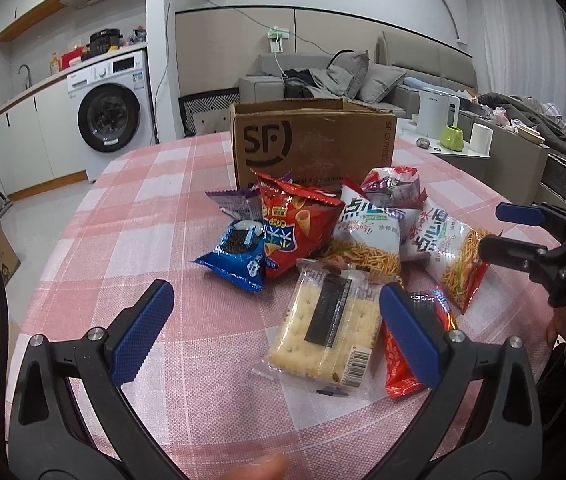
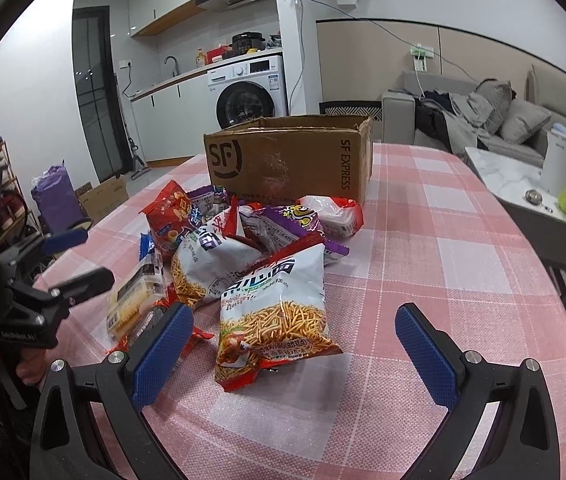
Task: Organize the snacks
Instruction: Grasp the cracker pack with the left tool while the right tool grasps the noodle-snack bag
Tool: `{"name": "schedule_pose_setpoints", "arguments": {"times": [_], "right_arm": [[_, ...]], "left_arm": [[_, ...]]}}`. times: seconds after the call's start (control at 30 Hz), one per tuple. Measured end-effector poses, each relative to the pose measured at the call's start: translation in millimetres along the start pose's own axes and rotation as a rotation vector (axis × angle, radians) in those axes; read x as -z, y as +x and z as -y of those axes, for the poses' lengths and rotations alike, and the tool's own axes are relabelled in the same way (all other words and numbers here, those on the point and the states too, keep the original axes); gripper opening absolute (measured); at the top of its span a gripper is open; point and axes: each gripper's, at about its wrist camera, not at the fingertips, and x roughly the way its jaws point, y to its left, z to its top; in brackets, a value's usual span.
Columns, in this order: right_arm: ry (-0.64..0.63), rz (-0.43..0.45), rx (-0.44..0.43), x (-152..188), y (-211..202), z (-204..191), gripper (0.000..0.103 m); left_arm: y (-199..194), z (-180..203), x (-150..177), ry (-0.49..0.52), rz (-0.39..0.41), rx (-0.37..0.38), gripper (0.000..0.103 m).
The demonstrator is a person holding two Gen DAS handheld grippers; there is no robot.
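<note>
Both jaws wide apart, nothing held: my left hand-held gripper (image 1: pixel 275 312) hangs over the cracker pack (image 1: pixel 325 330), my right hand-held gripper (image 2: pixel 295 330) over the nearest noodle-snack bag (image 2: pixel 279 304).

Risks, as I judge them: the bags overlap, so closing on one may drag its neighbour or pinch two films at once; the puffed bag could slip or its contents crush; the crackers may snap under a hard squeeze.

Snack pile (image 1: pixel 311 240) sits heaped mid-tabletop (image 1: pixel 155 184), glossy, crinkled, just before the open cardboard box (image 1: pixel 315 140).
</note>
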Motion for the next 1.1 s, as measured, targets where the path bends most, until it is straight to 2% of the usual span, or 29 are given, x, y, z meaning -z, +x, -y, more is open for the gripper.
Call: {"name": "schedule_pose_setpoints", "arguments": {"times": [0.2,0.33,0.4,0.5,0.6,0.67,0.8,0.93,1.1], "right_arm": [[0.022,-0.089,-0.002,-3,16,5,0.103],[-0.003,-0.128,-0.016,-1,23,0,0.103],[-0.009,-0.140,-0.021,0,26,-1,0.103],[-0.015,-0.155,-0.012,0,31,-4,0.102],[-0.026,-0.168,-0.014,-1,36,-7,0.098],[-0.034,-0.176,-0.021,-2,39,-10,0.098],[-0.041,-0.197,-0.027,-4,46,-12,0.086],[-0.038,-0.219,-0.046,-5,53,-13,0.077],[-0.027,-0.223,-0.067,-4,55,-12,0.066]], "left_arm": [[4,1,-4,-0.026,-0.075,0.062,0.102],[10,8,-5,0.001,-0.115,0.095,0.102],[14,13,-3,0.023,-0.137,0.085,0.102],[27,20,-4,0.042,-0.173,0.069,0.096],[35,21,-4,0.043,-0.203,0.088,0.094],[39,22,-4,0.049,-0.220,0.096,0.088],[52,26,-5,0.065,-0.273,0.122,0.076],[59,28,-6,0.066,-0.289,0.148,0.060],[59,31,-5,0.063,-0.278,0.165,0.059]]}}
